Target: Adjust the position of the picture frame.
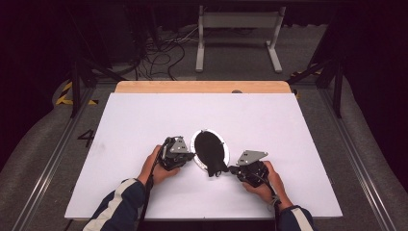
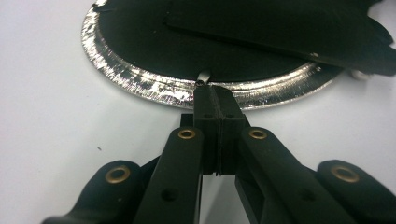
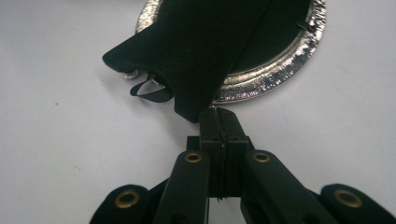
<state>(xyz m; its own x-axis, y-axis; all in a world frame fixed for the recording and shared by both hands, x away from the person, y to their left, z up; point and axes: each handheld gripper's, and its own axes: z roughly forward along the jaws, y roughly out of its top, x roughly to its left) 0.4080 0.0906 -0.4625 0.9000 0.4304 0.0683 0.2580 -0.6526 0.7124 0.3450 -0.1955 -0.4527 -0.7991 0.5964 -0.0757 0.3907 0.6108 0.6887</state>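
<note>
A round silver-rimmed disc lies near the front middle of the white table top, with a black cloth pouch lying over it. My left gripper is shut at the disc's left edge. In the left gripper view its tips meet the shiny rim beside a small grey loop. My right gripper is shut at the pouch's lower end. In the right gripper view its tips touch the pouch's corner and the rim. I cannot tell whether either pinches anything.
A black ribbon loop hangs from the pouch's lower left. A wooden strip borders the table's far edge. On the floor beyond are a white metal stand and loose cables. Metal rails run along both sides.
</note>
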